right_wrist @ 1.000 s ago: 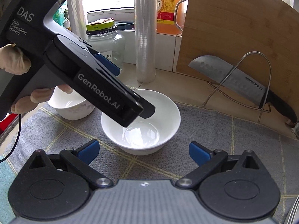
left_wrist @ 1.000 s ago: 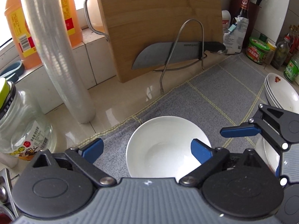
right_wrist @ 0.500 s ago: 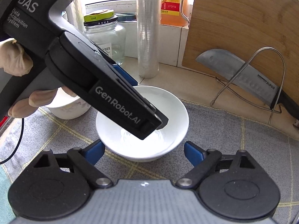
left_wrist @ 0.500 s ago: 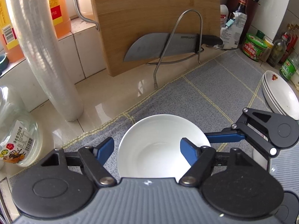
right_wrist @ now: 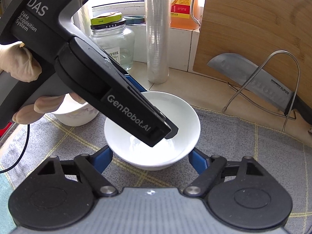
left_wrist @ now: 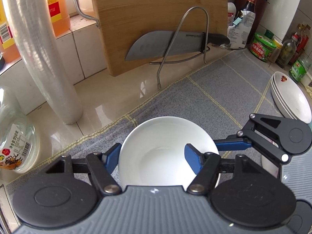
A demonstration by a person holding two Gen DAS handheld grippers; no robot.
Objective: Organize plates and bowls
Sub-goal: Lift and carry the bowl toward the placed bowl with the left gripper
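Far left of the white bowl [left_wrist: 156,134]: a glass jar [left_wrist: 15,142] on the counter [left_wrist: 109,97], with a tall roll of clear film [left_wrist: 42,58] upright between jar and bowl. Also left of the bowl, in the right wrist view, a gloved hand [right_wrist: 21,68] on the left tool's handle, and just beside the bowl a second, patterned bowl [right_wrist: 76,115].

At the bowl itself, resting on a grey checked mat [left_wrist: 224,89]: left tool [left_wrist: 152,157], jaws just drawn in, clamped on the bowl with one blue pad outside its left wall and the other inside it. Right tool [right_wrist: 150,156], jaws just closing too, straddling the same bowl with a pad against each outer side.

Behind the bowl: a wooden cutting board [left_wrist: 156,19] leaning upright, a knife [left_wrist: 167,44] across a wire rack [left_wrist: 183,44] in front of it.

Right of the bowl, well apart on the mat: a stack of white plates [left_wrist: 290,97].
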